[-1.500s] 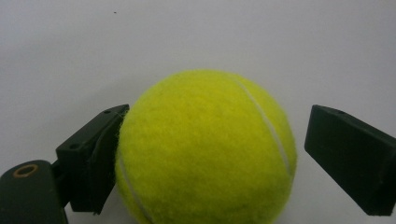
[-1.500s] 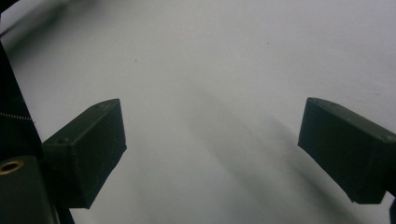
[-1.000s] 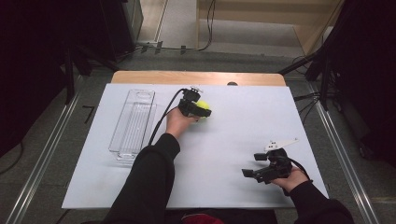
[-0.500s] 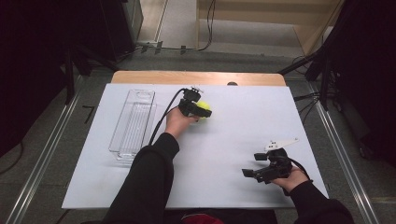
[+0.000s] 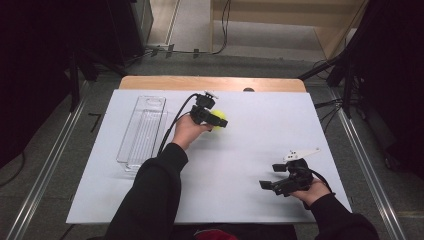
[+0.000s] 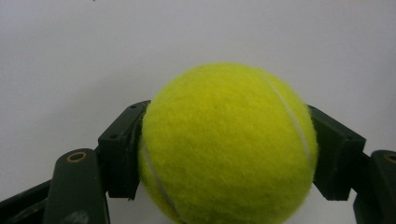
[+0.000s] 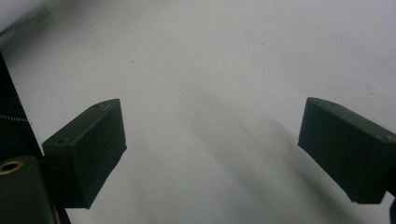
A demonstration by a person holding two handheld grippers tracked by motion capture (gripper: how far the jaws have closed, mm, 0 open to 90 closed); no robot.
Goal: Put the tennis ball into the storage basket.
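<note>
Support surface: a rectangular table (image 5: 250,82) with a light wooden top, its far edge bare and visible at the upper middle of the high view. A large white sheet (image 5: 260,130) covers nearly all of it, lying flat and reaching the near edge at the bottom of the frame.

Lying directly on the sheet: a long, clear plastic rectangular tray (image 5: 142,131) at left of centre, its length running from near to far, well inside the sheet's left margin. A yellow felt tennis ball (image 5: 220,120) sits just above the middle of the frame, to the right of the tray and apart from it; whether it rests on the sheet cannot be told.
</note>
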